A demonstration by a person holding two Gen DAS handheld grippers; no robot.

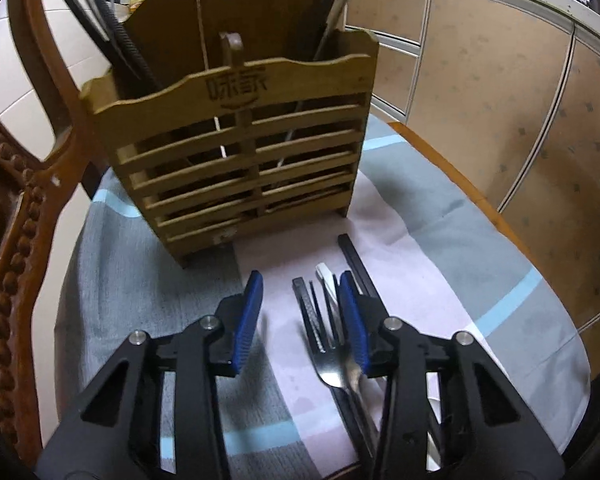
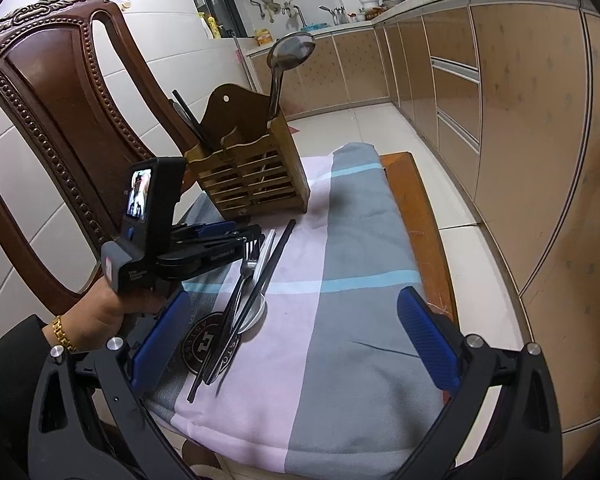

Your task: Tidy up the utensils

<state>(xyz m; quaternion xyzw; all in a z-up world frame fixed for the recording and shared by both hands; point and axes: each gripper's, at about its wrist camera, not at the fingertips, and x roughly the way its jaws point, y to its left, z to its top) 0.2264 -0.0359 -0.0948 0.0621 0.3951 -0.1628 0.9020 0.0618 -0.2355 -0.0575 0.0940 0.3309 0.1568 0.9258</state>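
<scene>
A slatted wooden utensil holder (image 1: 240, 140) (image 2: 252, 176) stands at the back of the cloth. Black chopsticks (image 1: 100, 28) lean in its left compartment and a metal ladle (image 2: 290, 52) in its right. On the cloth lie a fork (image 1: 328, 364) (image 2: 247, 264), a spoon (image 2: 254, 312), black chopsticks (image 1: 308, 312) (image 2: 268, 264) and a white-handled utensil (image 1: 326, 276). My left gripper (image 1: 300, 276) (image 2: 236, 236) is low over the fork end of this bundle. The utensils lie by its right finger (image 1: 352, 320), and the left finger stands apart. My right gripper (image 2: 296, 296) hovers wide open nearer the front.
The checked grey, pink and blue cloth (image 2: 360, 320) covers a wooden chair seat (image 2: 416, 208) with a carved backrest (image 2: 60, 92) behind the holder. A hand (image 2: 100, 312) with a gold bracelet holds the left gripper. Kitchen cabinets (image 2: 520, 120) and tiled floor lie to the right.
</scene>
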